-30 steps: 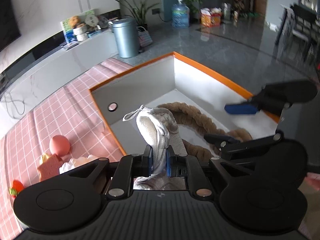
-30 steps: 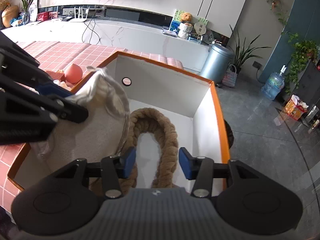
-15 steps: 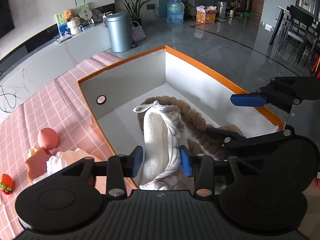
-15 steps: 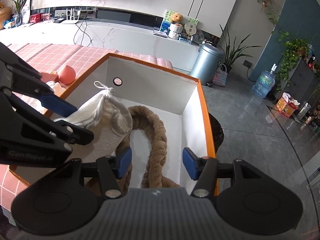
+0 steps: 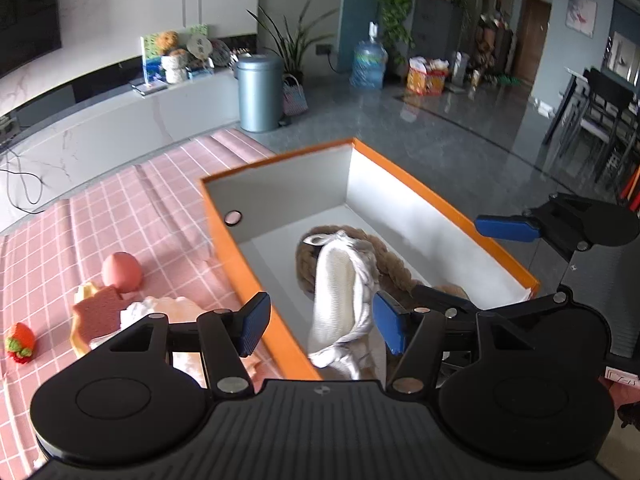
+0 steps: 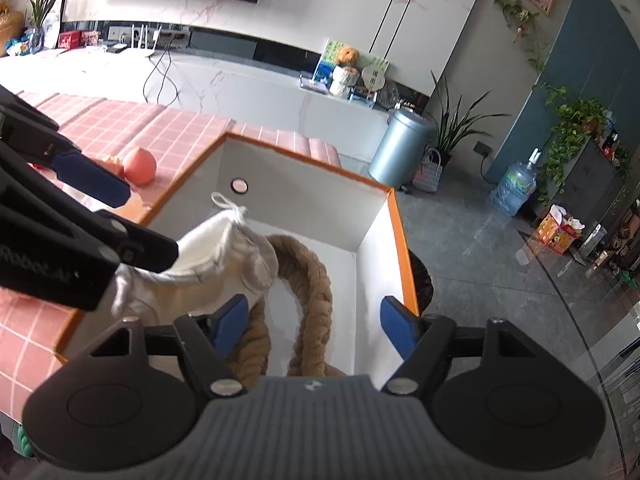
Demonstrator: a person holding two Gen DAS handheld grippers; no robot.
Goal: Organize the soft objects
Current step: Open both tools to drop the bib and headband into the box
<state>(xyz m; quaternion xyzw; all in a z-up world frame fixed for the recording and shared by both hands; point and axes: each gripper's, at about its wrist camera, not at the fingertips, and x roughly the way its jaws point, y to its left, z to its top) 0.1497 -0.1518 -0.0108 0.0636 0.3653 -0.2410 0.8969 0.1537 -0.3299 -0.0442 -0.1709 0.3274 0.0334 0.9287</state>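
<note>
A white cloth pouch (image 5: 338, 292) lies inside the orange-rimmed white box (image 5: 420, 188), resting on a thick brown braided rope (image 5: 394, 264). My left gripper (image 5: 320, 320) is open above the box's near edge, its blue pads apart on either side of the pouch and not touching it. My right gripper (image 6: 314, 322) is open and empty over the box's other end, above the rope (image 6: 312, 280); the pouch (image 6: 212, 256) lies to its left. The left gripper's fingers (image 6: 92, 178) show at the left of the right wrist view.
On the pink checked tablecloth (image 5: 120, 216) left of the box lie a pink ball (image 5: 121, 266), a pink sponge piece (image 5: 98, 312), a crumpled white cloth (image 5: 168, 308) and a knitted strawberry (image 5: 19, 342). A grey bin (image 5: 258, 96) and water jug (image 5: 369, 68) stand on the floor beyond.
My left gripper opened and let go of the white pouch, which dropped onto the rope in the box. Both grippers drew back and up from the box.
</note>
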